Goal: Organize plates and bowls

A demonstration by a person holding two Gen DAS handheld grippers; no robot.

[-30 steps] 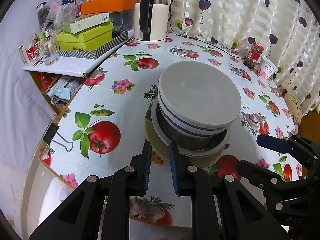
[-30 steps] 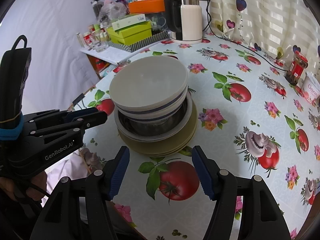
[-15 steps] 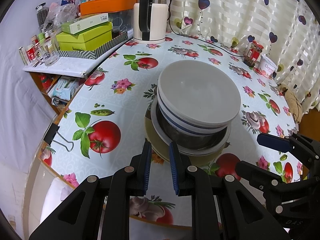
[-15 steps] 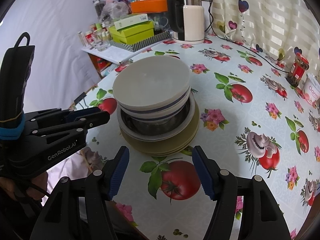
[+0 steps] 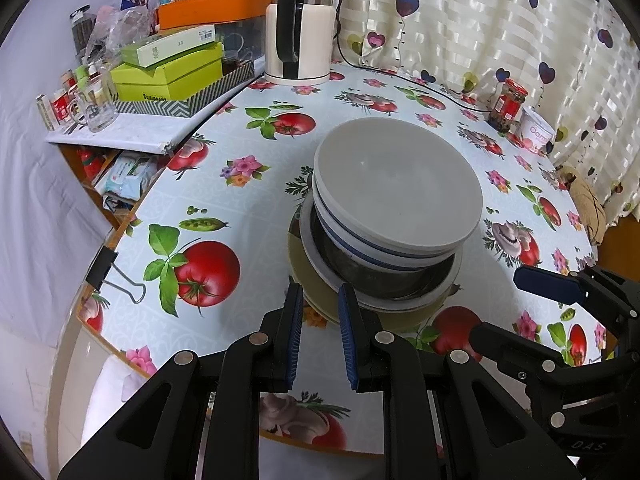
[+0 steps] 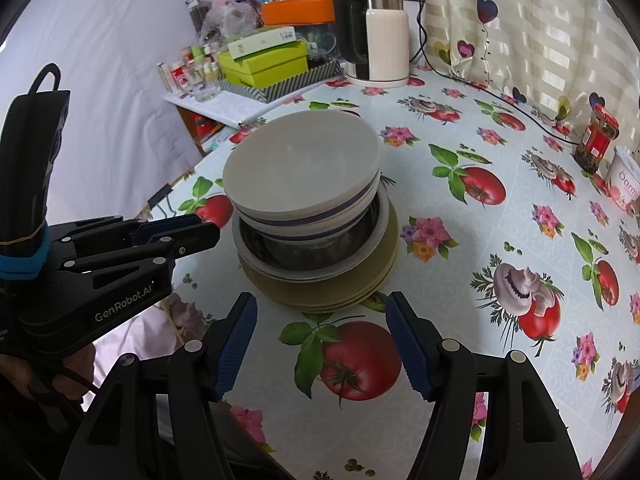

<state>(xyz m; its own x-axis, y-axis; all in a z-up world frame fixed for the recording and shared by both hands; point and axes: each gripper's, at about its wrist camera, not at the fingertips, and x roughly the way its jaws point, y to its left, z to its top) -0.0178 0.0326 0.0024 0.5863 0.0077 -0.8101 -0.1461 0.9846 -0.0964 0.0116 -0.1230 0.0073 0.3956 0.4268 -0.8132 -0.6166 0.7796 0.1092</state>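
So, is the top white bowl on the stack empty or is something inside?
Empty. Both wrist views look into the top white bowl and show only its bare, pale inside. It sits upright, nested in the stack.

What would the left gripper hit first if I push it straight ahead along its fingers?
Probably the near rim of the olive plates under the bowl stack; the left gripper, narrowly open and empty, points right at it. Depth is uncertain.

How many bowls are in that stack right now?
3 visible: a white bowl on top, a blue-striped bowl under it, and a steel bowl below, resting on plates. More may be nested unseen.
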